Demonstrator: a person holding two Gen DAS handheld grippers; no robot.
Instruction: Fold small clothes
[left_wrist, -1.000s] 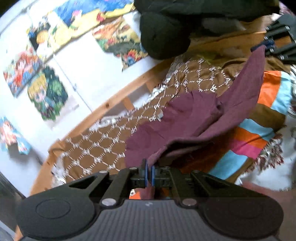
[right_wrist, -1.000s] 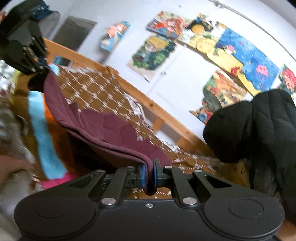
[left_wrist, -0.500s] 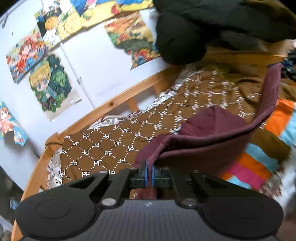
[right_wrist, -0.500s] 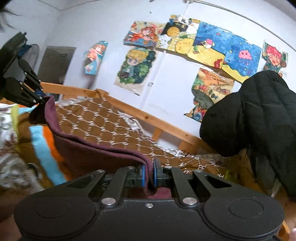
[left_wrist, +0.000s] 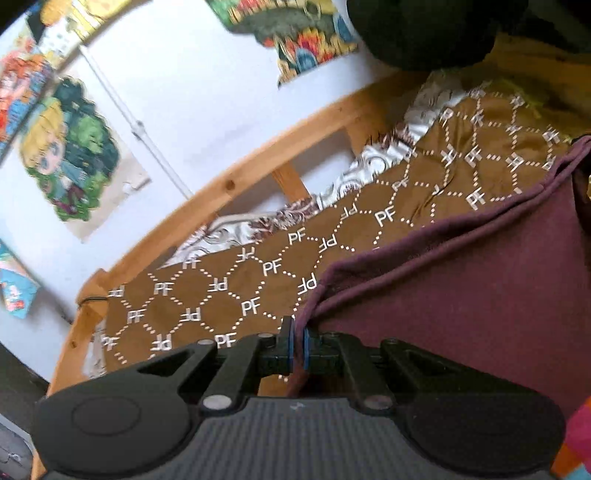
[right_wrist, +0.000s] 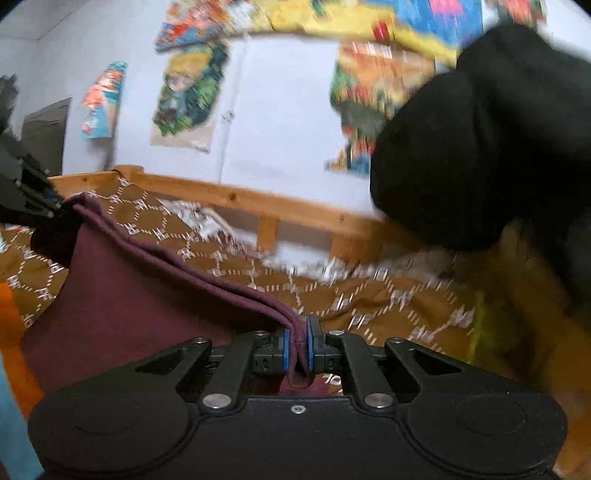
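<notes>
A maroon garment hangs stretched between my two grippers above the bed. My left gripper is shut on one end of its hemmed edge, the cloth running off to the right. My right gripper is shut on the other end of the maroon garment, whose edge runs up and left to the left gripper at that view's far left. The garment's lower part drops out of sight behind the gripper bodies.
Below lies a brown quilt with a white PF pattern and a striped blanket. A wooden bed rail runs along the wall, which carries coloured posters. A black padded jacket hangs at the right.
Both grippers swung apart and the slack, bunched garment now hangs taut between them. The right wrist view has rolled closer to level. Both grips held.
</notes>
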